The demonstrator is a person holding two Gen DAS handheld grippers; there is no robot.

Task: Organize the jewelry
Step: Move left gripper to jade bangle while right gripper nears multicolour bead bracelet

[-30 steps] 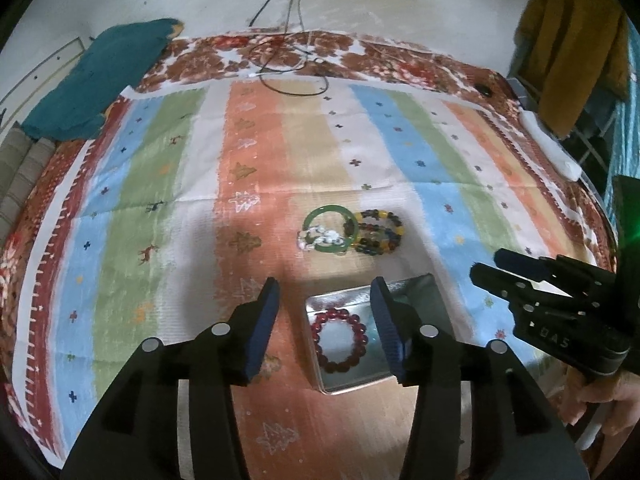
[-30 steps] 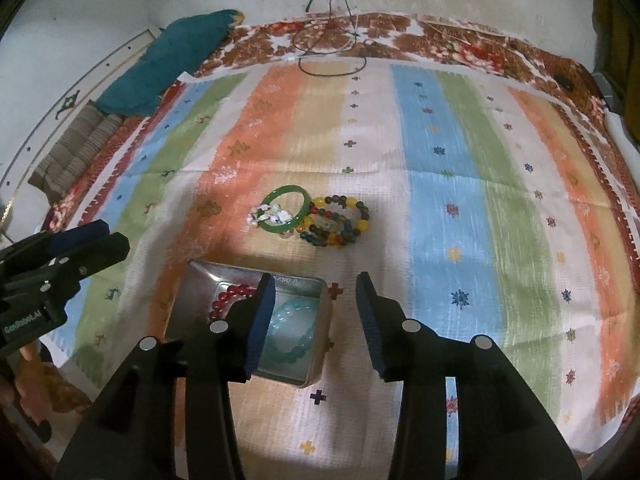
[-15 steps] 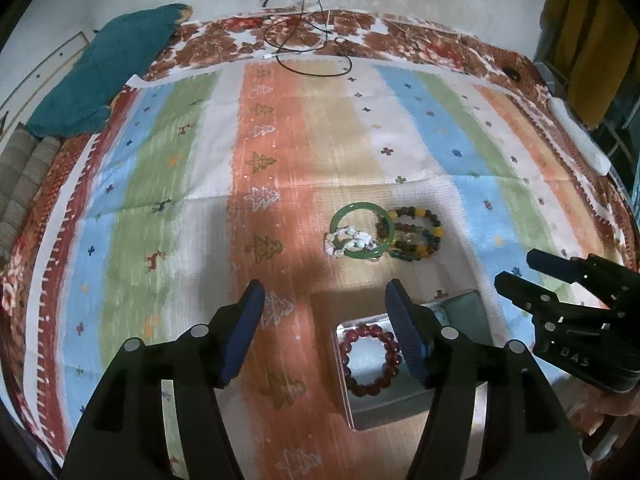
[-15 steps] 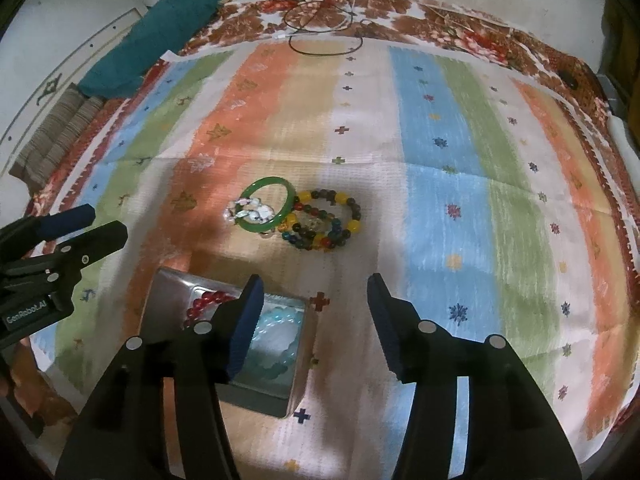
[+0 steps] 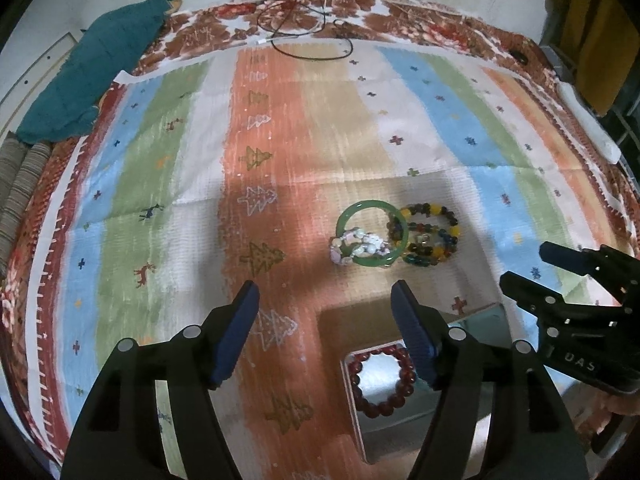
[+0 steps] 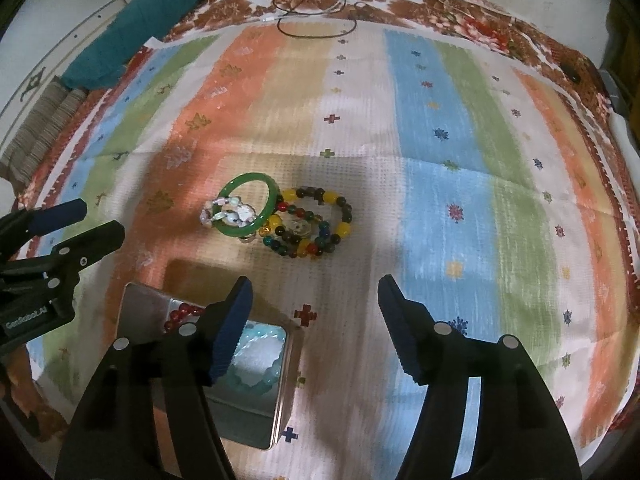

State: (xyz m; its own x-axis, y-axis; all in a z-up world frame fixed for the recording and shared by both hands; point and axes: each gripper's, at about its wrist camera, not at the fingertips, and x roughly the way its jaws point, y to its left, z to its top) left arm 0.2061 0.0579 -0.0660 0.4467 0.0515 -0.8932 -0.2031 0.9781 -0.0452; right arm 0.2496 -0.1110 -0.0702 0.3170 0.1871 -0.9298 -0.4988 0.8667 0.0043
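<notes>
On the striped cloth lies a pile of jewelry: a green bangle (image 5: 345, 219) (image 6: 274, 200), a white bead bracelet (image 5: 357, 245) (image 6: 234, 214) across it, and multicoloured bead bracelets (image 5: 434, 254) (image 6: 344, 229). Nearer me stands an open metal tin (image 5: 476, 322) (image 6: 282, 408) holding a red bead bracelet (image 5: 378, 408) (image 6: 180, 315) and a pale turquoise one (image 6: 258, 354). My left gripper (image 5: 326, 332) (image 6: 98, 220) hangs left of the tin, its jaws opening with nothing between them. My right gripper (image 6: 316, 312) (image 5: 524, 264) is over the tin's right edge, also opening and empty.
A teal cloth (image 5: 96, 68) lies at the back left and a coiled black cable (image 5: 304, 28) at the far edge. A yellow garment (image 5: 588, 32) hangs at the right, with a white object (image 5: 588, 124) below it. A patterned border rims the striped cloth (image 6: 440, 120).
Both grippers' jaws have spread wider. Both have sunk closer to the cloth; in the left view the tin has slid from between the fingers to under the right finger.
</notes>
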